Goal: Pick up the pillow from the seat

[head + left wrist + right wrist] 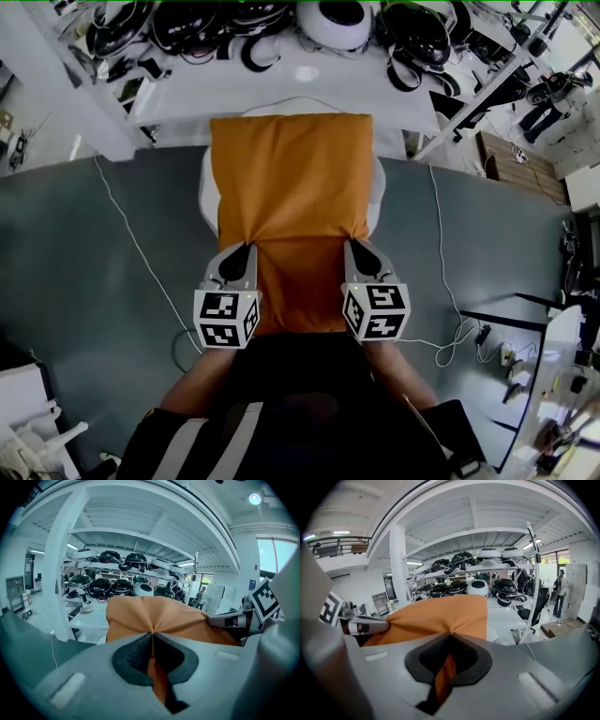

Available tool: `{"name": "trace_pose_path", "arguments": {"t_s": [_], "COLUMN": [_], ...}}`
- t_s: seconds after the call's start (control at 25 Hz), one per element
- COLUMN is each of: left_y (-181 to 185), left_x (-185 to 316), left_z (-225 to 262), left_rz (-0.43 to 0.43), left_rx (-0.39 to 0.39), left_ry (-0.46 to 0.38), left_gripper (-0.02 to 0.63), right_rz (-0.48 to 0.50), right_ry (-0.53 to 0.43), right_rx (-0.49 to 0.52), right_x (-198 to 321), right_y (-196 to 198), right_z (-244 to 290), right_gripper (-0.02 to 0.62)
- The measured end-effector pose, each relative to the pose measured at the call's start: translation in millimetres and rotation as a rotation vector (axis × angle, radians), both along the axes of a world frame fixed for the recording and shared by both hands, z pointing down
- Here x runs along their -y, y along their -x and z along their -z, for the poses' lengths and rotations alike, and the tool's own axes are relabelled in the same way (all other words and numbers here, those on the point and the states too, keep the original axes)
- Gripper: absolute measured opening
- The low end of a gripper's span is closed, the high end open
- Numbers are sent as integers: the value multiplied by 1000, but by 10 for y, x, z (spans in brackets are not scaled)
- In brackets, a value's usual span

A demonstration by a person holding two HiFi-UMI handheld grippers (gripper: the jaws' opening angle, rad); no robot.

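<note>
Grey floor surrounds a white seat [378, 192] with an orange pillow [291, 187] over it, long axis pointing away from the person. Left hand-held gripper [246, 251] and right hand-held gripper [352, 247] are clamped tight on its 2 side edges, equally near.

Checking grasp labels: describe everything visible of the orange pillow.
The pillow is rectangular, plain orange fabric, and looks soft. It spreads flat over the white seat. The left gripper and right gripper each have jaws shut on a pinch of its cover, with creases radiating from each pinch. Whether it is lifted clear of the seat can't be told.
</note>
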State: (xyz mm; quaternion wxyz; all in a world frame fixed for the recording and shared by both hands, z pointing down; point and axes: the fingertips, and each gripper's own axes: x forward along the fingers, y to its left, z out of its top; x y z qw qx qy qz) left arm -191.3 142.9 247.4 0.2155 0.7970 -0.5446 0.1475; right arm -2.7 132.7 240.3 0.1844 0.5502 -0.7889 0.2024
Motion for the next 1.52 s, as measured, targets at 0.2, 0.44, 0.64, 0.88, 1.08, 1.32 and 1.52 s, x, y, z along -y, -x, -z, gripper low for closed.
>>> {"name": "trace_pose_path", "arguments": {"t_s": [0.2,0.44,0.64,0.88,1.08,1.32,1.52], "left_y": [-102,-416,-684,-873,-990,-1103,-1124], "left_x": [-205,-428,-614,-814,-880,-938,-930], "left_z": [206,396,444,393,352,280,287], "left_rz": [38,89,126,164,177,180,183], "left_rx": [13,18,28,31,33,32,33], "left_ry": [-45,-77,-109,-123,-119,-108,-111], "left_gripper": [7,8,8,8,8,9,9], "right_rz": [47,99,122,150,160,158,158], "right_ry": [-48,-91,-114,-131,-133,-117,-119], "right_rx": [15,27,47,64,49,49,50], "right_x": [-142,-281,-417,-575,-633,-689,-674], "right_y": [-98,-409,-678,-871,-983,-1099,-1122], "right_z": [180,375,406,400,359,277,277], "right_gripper": [9,9,9,9,9,9,9]}}
